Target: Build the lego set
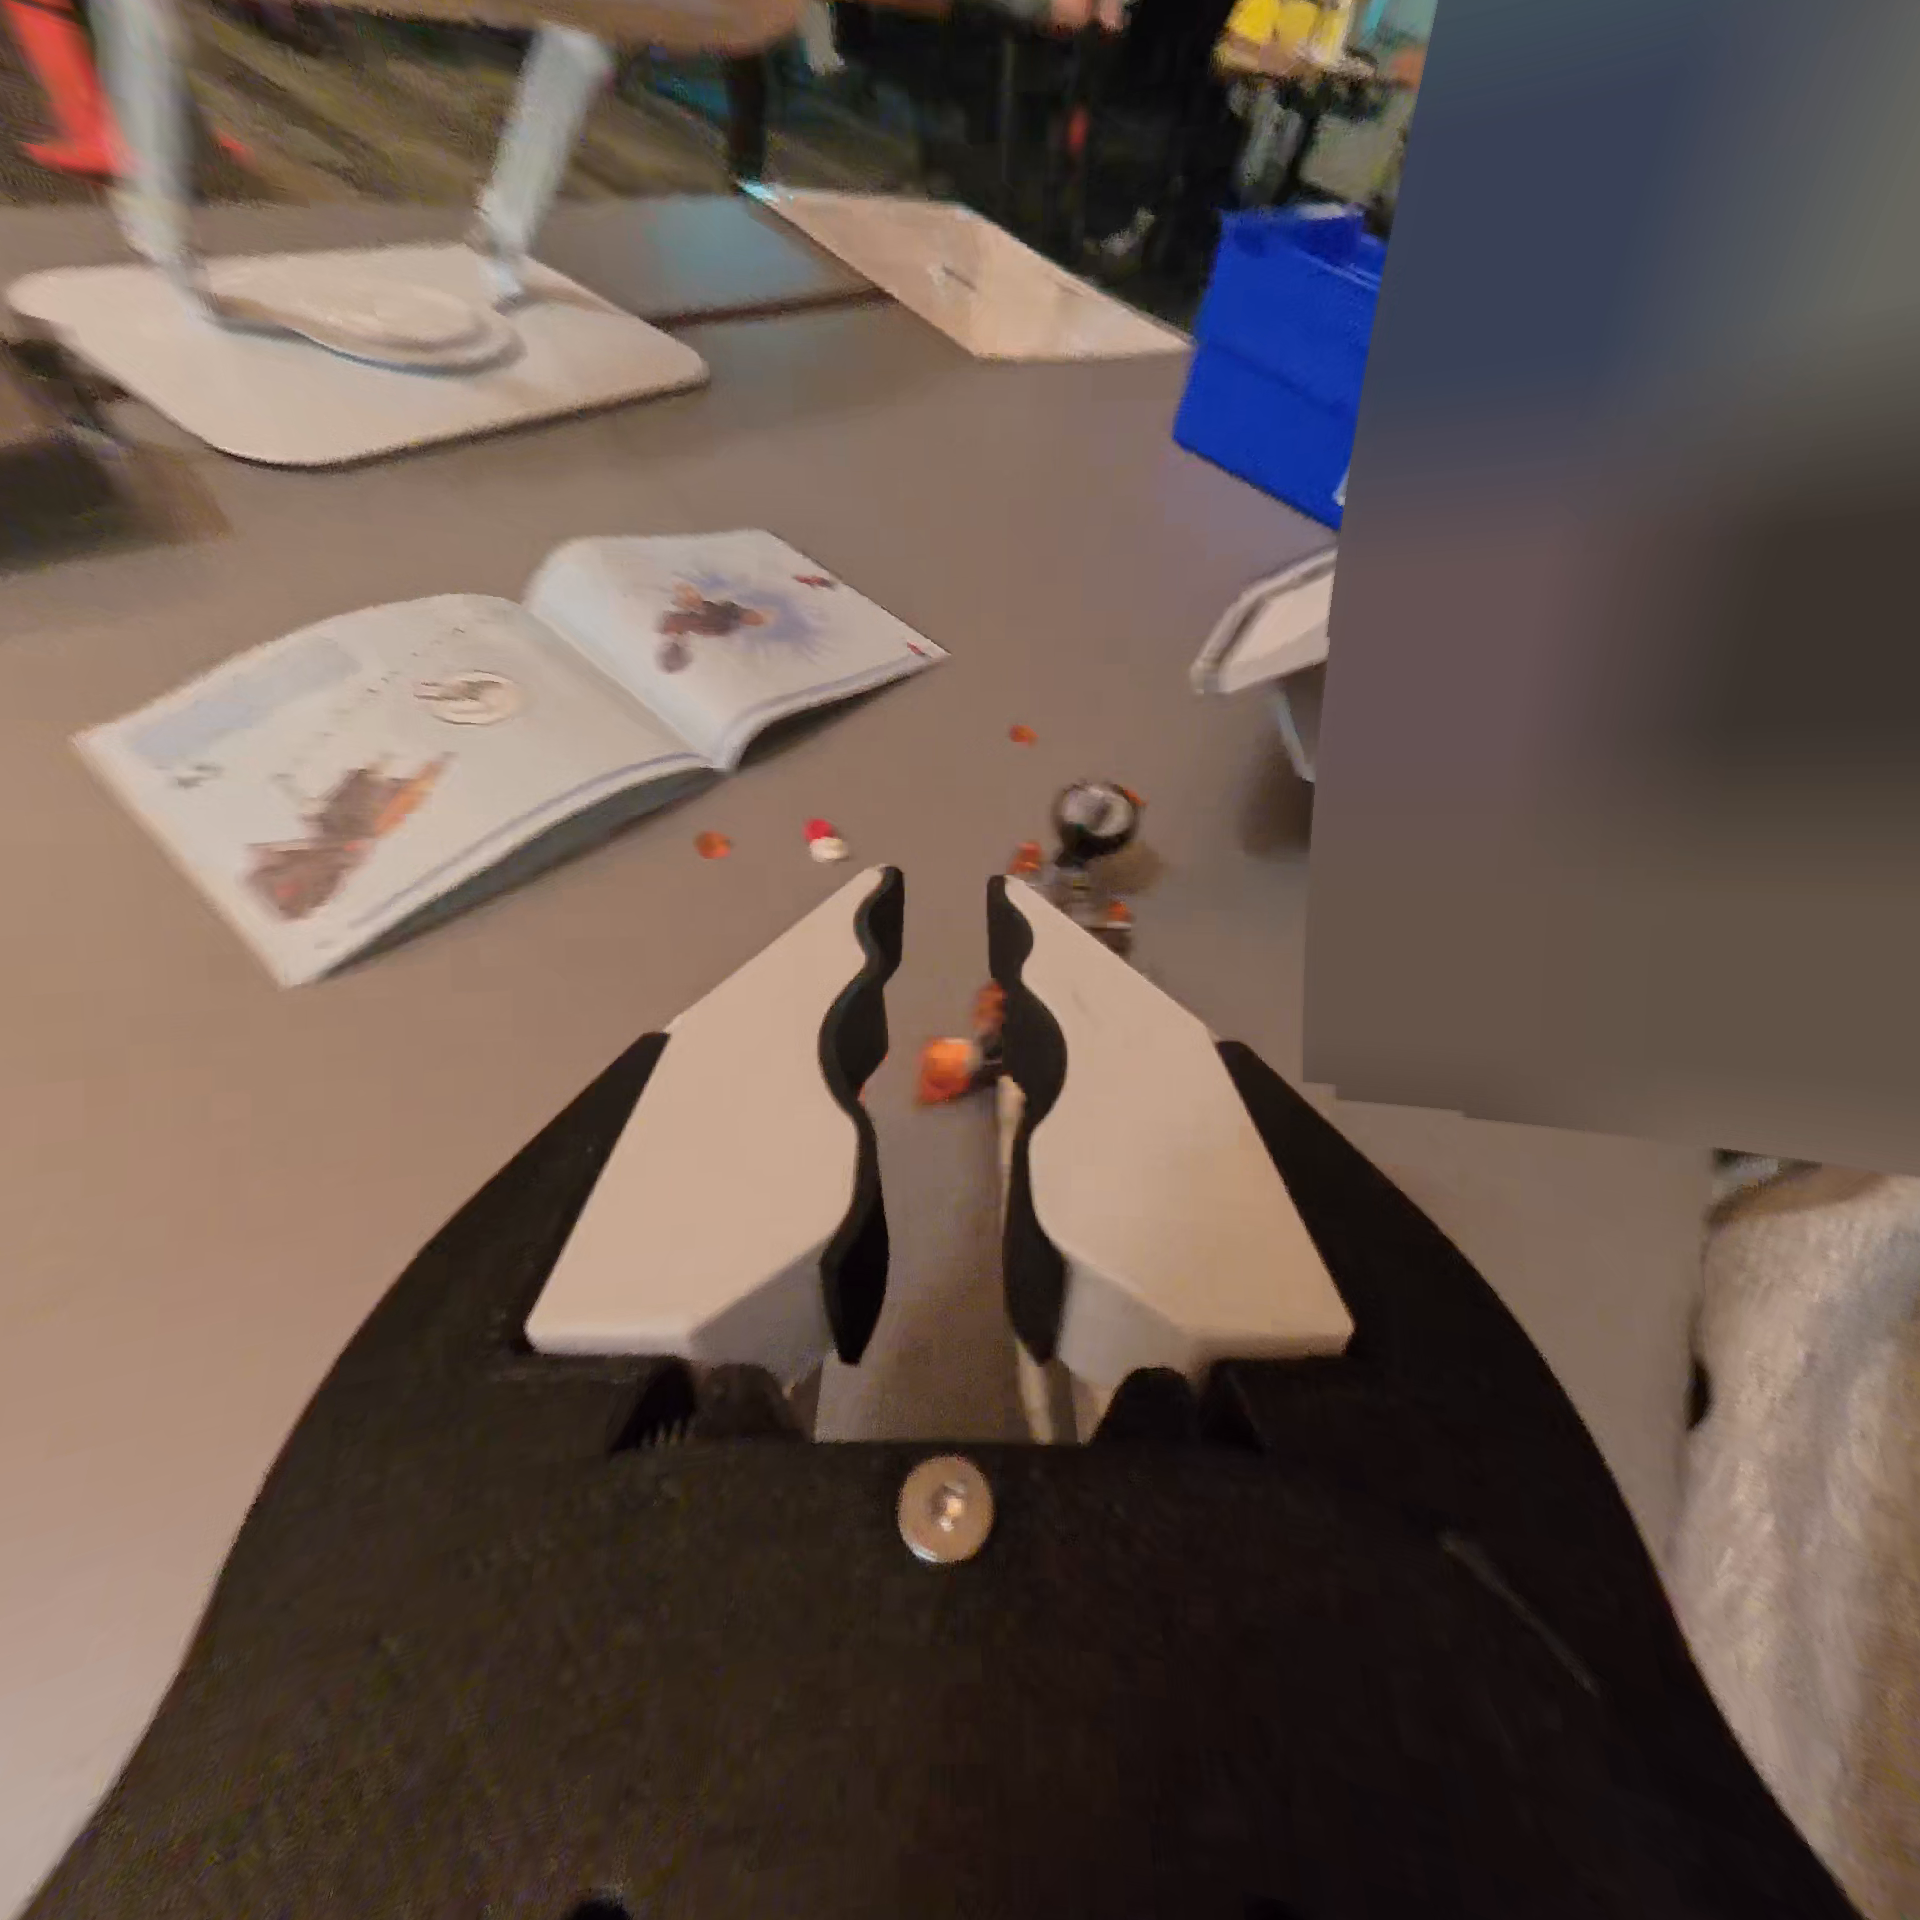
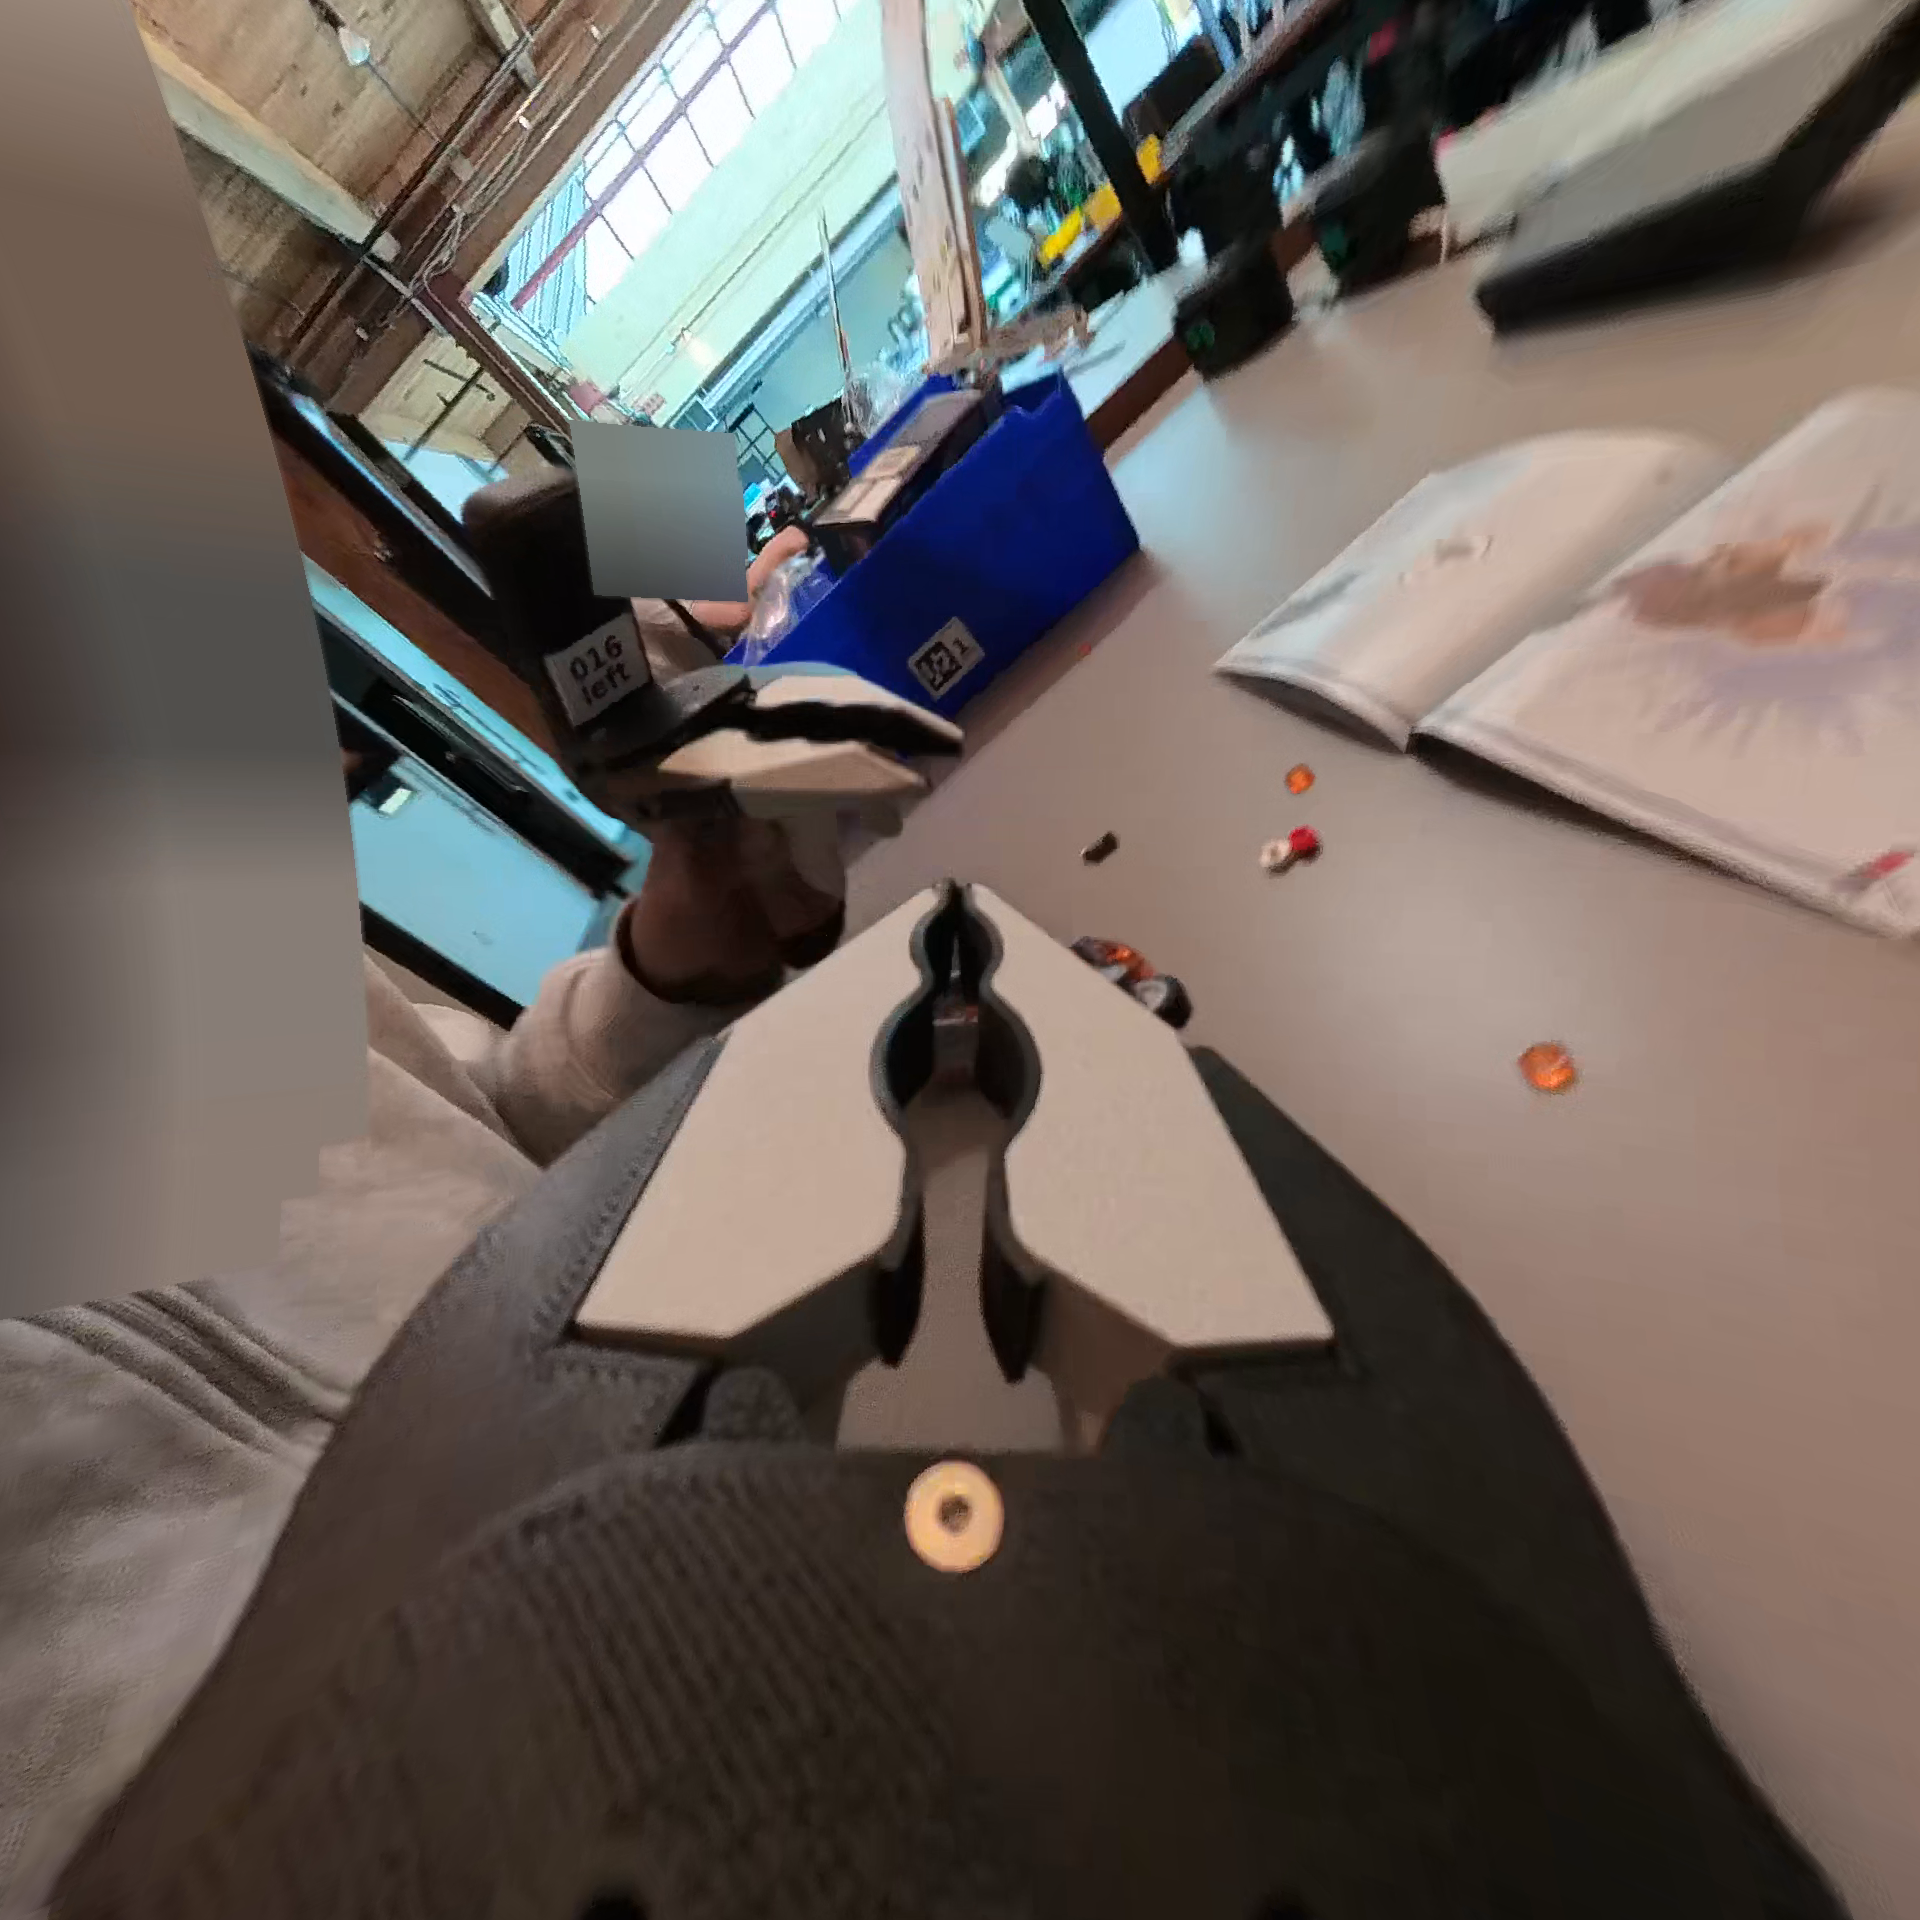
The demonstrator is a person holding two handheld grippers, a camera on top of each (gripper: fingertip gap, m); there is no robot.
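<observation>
Left gripper (image 1: 943,883): white wedge-shaped fingers with wavy black rubber pads on a black textured body; the jaws stand a narrow gap apart and hold nothing, raised over the table.
Right gripper (image 2: 954,896): same build; tips nearly meet, and a small dark piece (image 2: 954,1023) sits in the rounded hollow between the pads. Whether the pads actually clamp it I cannot tell.
Lego pieces: small glossy orange bits (image 1: 951,1065) lie on the table under the left jaws; a dark round-topped assembly (image 1: 1091,821) stands just beyond the tips; a red-and-white stud (image 1: 826,840) and loose orange studs (image 1: 713,844) lie scattered near it.
Instruction booklet (image 1: 436,727): open, matte white pages with blurred coloured pictures, lying flat to the left of the pieces.
Table (image 1: 312,1143): smooth, matte grey.
Bin (image 2: 987,540): bright blue plastic, at the table's far edge.
Monitor stand (image 1: 343,364): flat white rounded base with pale legs.
Sleeve (image 2: 156,1455): soft grey knit.
Room: workshop with brick walls and tall windows, cluttered benches behind.
</observation>
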